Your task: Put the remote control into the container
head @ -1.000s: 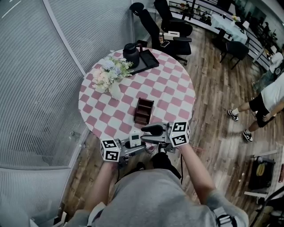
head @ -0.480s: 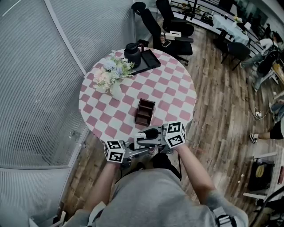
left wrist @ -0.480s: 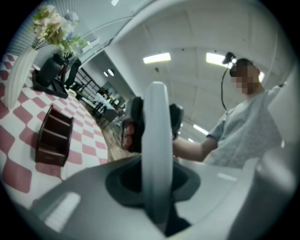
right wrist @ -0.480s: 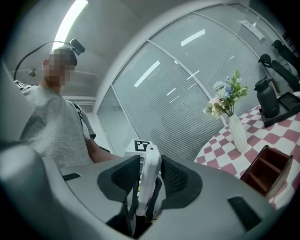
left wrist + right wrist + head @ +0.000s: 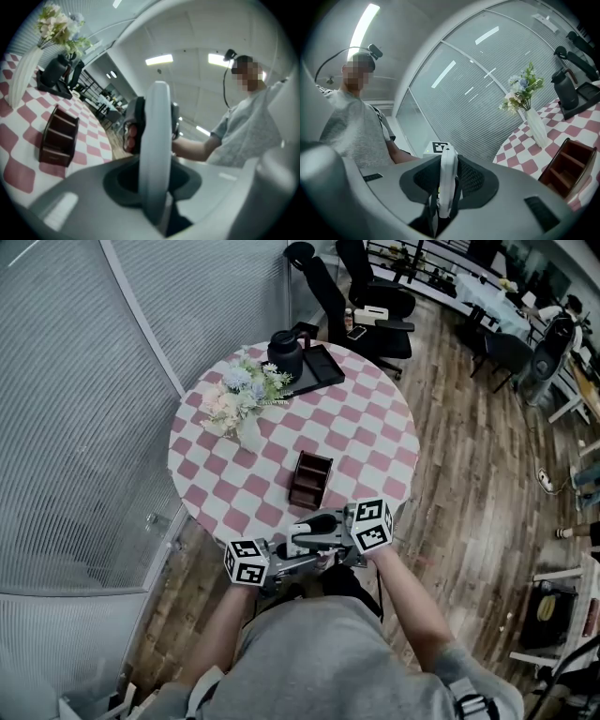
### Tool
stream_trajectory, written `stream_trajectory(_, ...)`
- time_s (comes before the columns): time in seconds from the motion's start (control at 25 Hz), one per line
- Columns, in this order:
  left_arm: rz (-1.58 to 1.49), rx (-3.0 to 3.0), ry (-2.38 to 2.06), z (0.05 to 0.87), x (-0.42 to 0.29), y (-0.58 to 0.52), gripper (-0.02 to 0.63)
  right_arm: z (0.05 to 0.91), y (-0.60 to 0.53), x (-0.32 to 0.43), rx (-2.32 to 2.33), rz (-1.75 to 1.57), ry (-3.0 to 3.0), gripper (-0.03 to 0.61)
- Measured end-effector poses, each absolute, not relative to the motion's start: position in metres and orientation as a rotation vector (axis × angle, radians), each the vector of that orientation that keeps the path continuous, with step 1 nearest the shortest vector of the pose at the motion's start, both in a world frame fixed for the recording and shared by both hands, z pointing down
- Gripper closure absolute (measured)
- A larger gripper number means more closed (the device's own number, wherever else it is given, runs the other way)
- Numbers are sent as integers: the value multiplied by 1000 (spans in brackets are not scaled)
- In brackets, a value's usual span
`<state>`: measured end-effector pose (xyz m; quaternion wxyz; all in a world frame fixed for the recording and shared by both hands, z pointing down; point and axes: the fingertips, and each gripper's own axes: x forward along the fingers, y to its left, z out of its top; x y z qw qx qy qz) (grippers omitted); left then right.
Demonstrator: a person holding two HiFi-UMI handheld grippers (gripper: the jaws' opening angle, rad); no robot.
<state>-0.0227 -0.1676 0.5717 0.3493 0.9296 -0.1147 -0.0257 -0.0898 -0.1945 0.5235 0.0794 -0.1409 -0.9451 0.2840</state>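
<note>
- Remote control (image 5: 155,136) hangs in the air off the near side of the container (image 5: 310,480), about over the near rim of the surface (image 5: 375,427). It bridges my two claws and does not touch the container.
- Left claw (image 5: 153,187): its jaws have just been easing open a little. The remote sits edge-on between them, and the pads (image 5: 127,180) look to be against its faces.
- Right claw (image 5: 447,185): its jaws have just been closing on the remote's other end. Its pads (image 5: 471,180) look to be on both faces. My reading is that both claws clamp it.
- Key relation: the remote's long axis runs claw to claw, roughly crosswise to the container's long side. The container lies ahead of both claws, well apart from them.
- Right claw is nearer the container than the left claw.
- Judgement: the right claw is the one to carry. The remote needs tipping end-down over an open compartment.
- I cannot tell yet which compartment.
</note>
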Motion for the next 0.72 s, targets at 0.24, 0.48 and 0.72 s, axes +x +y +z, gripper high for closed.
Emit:
stream_trajectory(0.24,-77,2365,-398,585,-33,-176,416,543,-205,-93,-390,847,-2780,472)
stream_trajectory(0.48,-154,2303,-541,591,-72,-182,403,551,-223,-85,-357,841,-2767,472)
stream_trajectory(0.72,-222,2246,-712,596,-121,-181,505,551,-263,-76,-240,809,-2807,472)
